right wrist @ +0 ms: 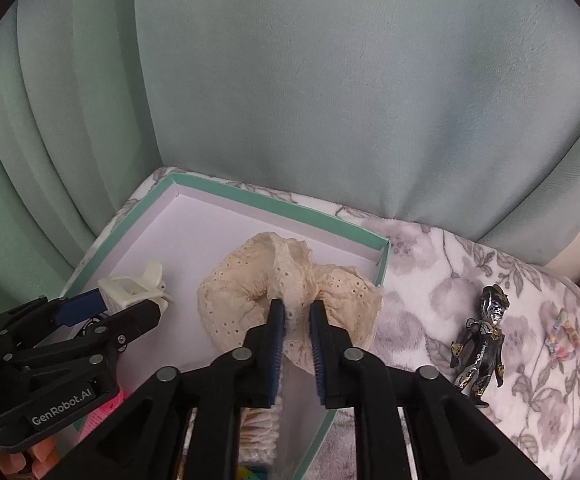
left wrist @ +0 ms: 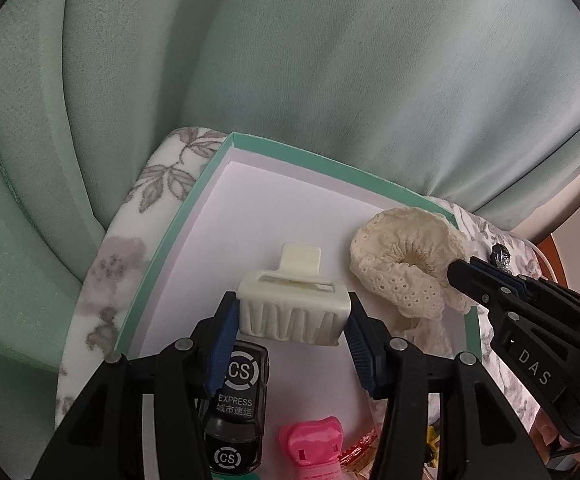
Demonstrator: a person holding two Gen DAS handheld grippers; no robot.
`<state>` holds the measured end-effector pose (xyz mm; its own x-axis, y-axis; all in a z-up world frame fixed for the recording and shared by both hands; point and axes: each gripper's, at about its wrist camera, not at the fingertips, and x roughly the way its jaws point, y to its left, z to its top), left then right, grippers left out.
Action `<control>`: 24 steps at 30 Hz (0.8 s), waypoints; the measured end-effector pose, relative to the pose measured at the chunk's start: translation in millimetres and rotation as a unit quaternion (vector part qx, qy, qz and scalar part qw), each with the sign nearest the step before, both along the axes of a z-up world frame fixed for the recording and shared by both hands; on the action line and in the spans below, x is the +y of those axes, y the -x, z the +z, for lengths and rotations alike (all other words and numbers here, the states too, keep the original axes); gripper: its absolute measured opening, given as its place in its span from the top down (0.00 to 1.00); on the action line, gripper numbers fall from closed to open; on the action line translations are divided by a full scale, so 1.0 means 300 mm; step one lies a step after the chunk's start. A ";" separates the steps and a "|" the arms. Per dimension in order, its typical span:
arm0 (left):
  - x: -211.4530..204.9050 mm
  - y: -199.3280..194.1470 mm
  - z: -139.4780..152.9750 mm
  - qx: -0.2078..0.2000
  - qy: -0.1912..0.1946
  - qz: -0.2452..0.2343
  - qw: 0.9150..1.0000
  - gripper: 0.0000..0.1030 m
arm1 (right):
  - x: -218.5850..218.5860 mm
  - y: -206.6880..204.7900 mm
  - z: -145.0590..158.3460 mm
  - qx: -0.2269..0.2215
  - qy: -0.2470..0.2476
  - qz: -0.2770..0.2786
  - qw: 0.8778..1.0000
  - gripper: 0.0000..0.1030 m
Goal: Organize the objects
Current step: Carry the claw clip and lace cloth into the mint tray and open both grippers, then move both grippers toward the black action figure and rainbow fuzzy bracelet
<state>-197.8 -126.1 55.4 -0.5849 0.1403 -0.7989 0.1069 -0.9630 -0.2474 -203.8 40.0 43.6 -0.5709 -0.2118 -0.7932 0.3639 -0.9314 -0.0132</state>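
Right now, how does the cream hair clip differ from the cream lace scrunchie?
The hair clip is hard plastic with straight teeth; the lace scrunchie is soft, ruffled fabric with small holes. The clip is blocky, while the scrunchie is a ring. The left claw brackets the clip at both ends; the right claw pinches a fold of the scrunchie. Both are cream and sit in the teal-rimmed box.

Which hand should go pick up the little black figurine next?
Probably right. The black figurine lies on the floral cloth to the right of the teal box, nearest the right tongs, though they grip the lace scrunchie. The left tongs hold the hair claw clip.
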 end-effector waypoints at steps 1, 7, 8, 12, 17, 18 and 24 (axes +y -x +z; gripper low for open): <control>0.000 -0.002 0.002 -0.001 0.001 0.002 1.000 0.44 | 0.002 -0.004 0.004 0.001 0.000 0.000 1.000 0.68; 0.000 -0.026 0.040 0.007 0.004 0.009 1.000 0.42 | 0.014 -0.042 0.046 0.014 0.005 0.004 1.000 0.66; 0.000 -0.033 0.051 0.010 0.003 0.011 1.000 0.42 | 0.017 -0.049 0.054 0.016 0.006 0.004 1.000 0.66; 0.001 -0.072 0.093 0.021 0.003 0.016 1.000 0.41 | 0.023 -0.078 0.096 0.023 0.008 0.007 1.000 0.65; -0.003 -0.130 0.121 0.032 0.007 0.028 0.999 0.41 | 0.034 -0.117 0.130 0.029 0.011 0.008 0.999 0.65; -0.004 -0.139 0.123 0.032 0.010 0.031 0.999 0.41 | 0.037 -0.126 0.135 0.029 0.011 0.008 0.999 0.61; -0.017 -0.204 0.133 0.027 0.025 0.049 0.998 0.40 | 0.066 -0.189 0.143 0.030 0.019 0.004 0.999 0.40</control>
<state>-136.7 -131.1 95.2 -0.6370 0.0416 -0.7697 0.1891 -0.9596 -0.2083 -146.9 59.9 86.5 -0.6148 -0.2461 -0.7493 0.3712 -0.9285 0.0004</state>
